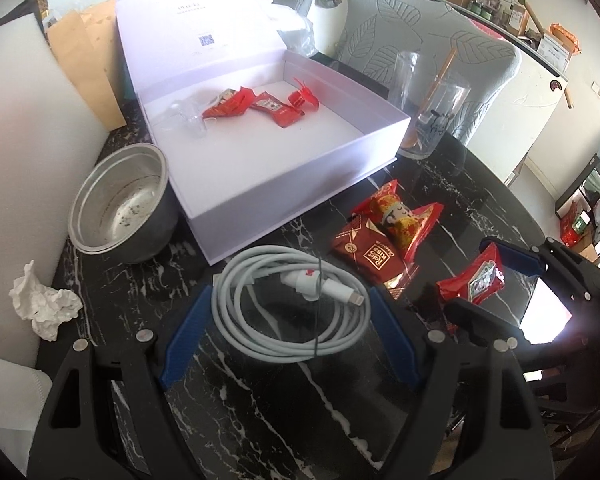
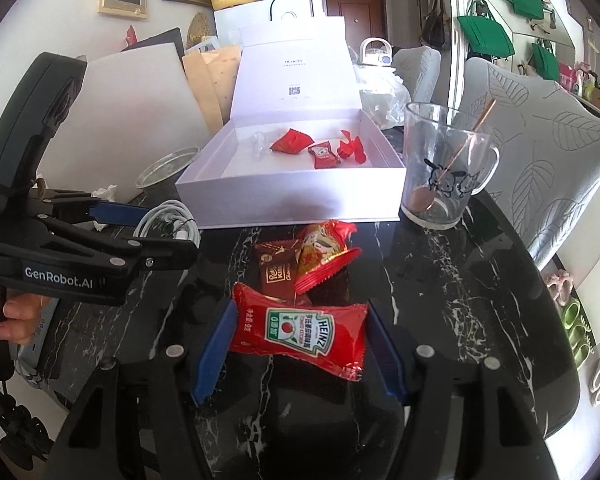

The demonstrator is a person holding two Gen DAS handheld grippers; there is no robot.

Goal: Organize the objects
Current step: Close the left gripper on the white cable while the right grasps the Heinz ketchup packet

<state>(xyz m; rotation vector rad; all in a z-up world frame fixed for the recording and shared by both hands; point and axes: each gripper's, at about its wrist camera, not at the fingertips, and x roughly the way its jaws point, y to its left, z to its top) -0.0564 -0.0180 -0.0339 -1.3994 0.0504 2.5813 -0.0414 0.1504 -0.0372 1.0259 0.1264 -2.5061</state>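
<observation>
My left gripper (image 1: 291, 293) is shut on a coiled white charging cable (image 1: 260, 320), with a blue pad pressing each side of the coil just above the black marble table (image 1: 284, 408). My right gripper (image 2: 300, 309) is shut on a red Heinz ketchup packet (image 2: 300, 334), which also shows in the left wrist view (image 1: 470, 285). The open white box (image 2: 292, 196) stands behind, lid up, with red packets (image 2: 292, 144) and a small clear item inside. Two red snack packs (image 2: 312, 256) lie on the table between the grippers and the box.
A glass mug (image 2: 440, 168) with a spoon stands right of the box. A metal bowl (image 1: 120, 200) and a crumpled tissue (image 1: 44, 304) sit to its left. Leaf-patterned chairs (image 2: 560, 152) stand past the table's curved right edge. A hand (image 2: 16, 316) holds the left gripper's handle.
</observation>
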